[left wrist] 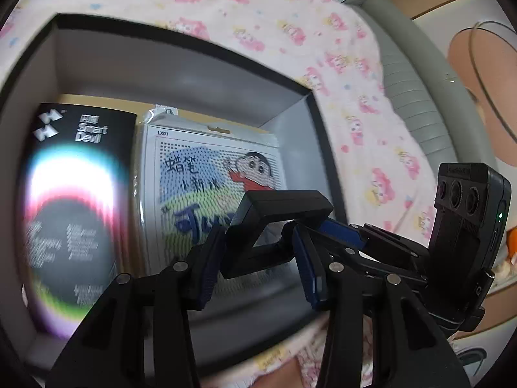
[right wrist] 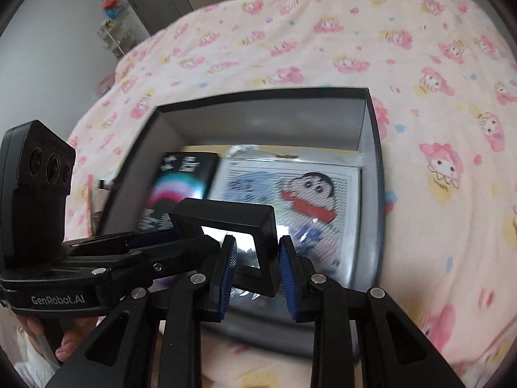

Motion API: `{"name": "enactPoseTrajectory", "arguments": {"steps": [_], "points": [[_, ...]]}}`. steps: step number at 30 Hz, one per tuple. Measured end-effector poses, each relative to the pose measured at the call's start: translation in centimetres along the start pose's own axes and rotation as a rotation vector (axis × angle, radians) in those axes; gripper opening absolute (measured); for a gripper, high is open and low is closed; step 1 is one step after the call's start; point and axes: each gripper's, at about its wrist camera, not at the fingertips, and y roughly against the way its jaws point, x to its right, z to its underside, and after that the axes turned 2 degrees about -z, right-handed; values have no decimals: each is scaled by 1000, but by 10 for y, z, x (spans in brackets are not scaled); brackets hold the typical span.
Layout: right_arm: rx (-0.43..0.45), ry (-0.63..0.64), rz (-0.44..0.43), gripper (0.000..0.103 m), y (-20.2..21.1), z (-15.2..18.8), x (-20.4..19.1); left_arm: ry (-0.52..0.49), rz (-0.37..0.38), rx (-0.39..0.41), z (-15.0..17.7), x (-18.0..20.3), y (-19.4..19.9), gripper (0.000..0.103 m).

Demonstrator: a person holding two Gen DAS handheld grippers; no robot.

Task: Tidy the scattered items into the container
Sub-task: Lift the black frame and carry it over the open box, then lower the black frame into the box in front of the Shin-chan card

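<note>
While you carried the black frame point(left wrist: 258, 226) over the open box point(left wrist: 181, 48), both claws pinched it together. At the left lay the black Smart Devil package point(left wrist: 74, 200), flat on the box floor, with the cartoon bead-board pack point(left wrist: 200, 177) just beside it. Your left gripper point(left wrist: 255, 255) clamped the frame's left side; your right gripper point(right wrist: 257, 255) clamped its right edge. The frame hung above both packages, inside the box rim, on the pink printed blanket point(right wrist: 436, 64).
</note>
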Motion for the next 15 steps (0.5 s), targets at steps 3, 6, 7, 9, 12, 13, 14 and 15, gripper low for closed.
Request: {"name": "enactPoseTrajectory", "arguments": {"steps": [3, 6, 7, 9, 12, 13, 14, 15], "points": [[6, -30, -12, 22, -10, 2, 15, 16, -28, -24, -4, -6, -13, 43], [23, -7, -23, 19, -10, 6, 14, 30, -55, -27, -4, -11, -12, 43], [23, -6, -31, 19, -10, 6, 13, 28, -64, -19, -3, -11, -9, 43], [41, 1, -22, 19, -5, 9, 13, 16, -70, 11, 0, -7, 1, 43], [100, -6, 13, 19, 14, 14, 17, -17, -71, 6, 10, 2, 8, 43], [109, -14, 12, 19, 17, 15, 18, -42, -84, -16, 15, 6, 7, 43], [120, -23, 12, 19, 21, 16, 21, -70, -97, -55, 21, 11, 3, 43], [130, -28, 18, 19, 26, 18, 23, -88, -101, -85, 25, 14, 0, 43]]}}
